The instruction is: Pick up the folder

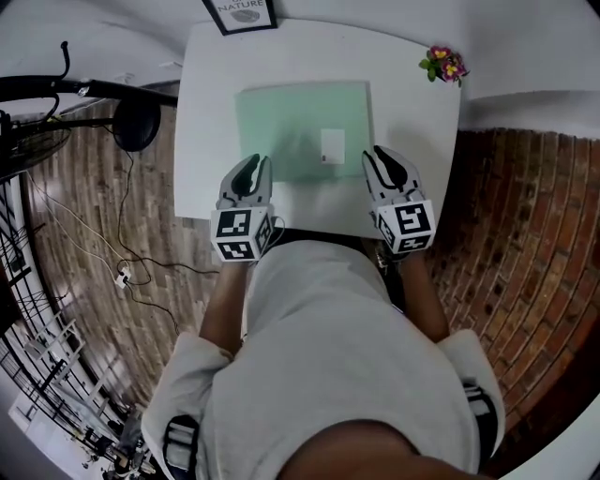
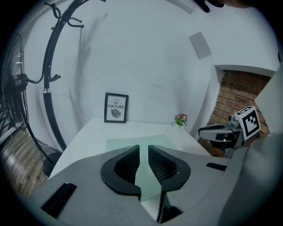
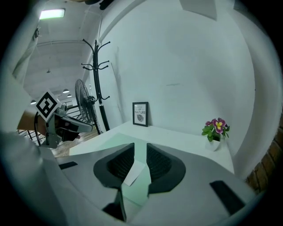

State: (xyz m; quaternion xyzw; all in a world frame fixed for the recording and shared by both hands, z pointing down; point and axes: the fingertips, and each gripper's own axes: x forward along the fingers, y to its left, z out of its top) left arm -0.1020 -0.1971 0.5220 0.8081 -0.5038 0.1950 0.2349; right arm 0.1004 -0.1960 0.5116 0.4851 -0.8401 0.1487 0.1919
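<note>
A pale green folder (image 1: 298, 122) lies flat on the white table (image 1: 211, 84). The left gripper (image 1: 255, 165) and right gripper (image 1: 384, 156) hover at its near corners. Both grippers' jaws stand slightly apart, holding nothing.

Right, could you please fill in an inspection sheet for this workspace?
Surface: white table against the wall.
Job's things: green folder lying flat, white label on it.
Clutter: framed picture at the far edge; flower pot at a far corner.
Grippers: left gripper and right gripper near the folder's near corners, jaws slightly apart, nothing between.
Cables: cable on the floor left of the table.
Surroundings: fan, coat rack, brickwork.
</note>
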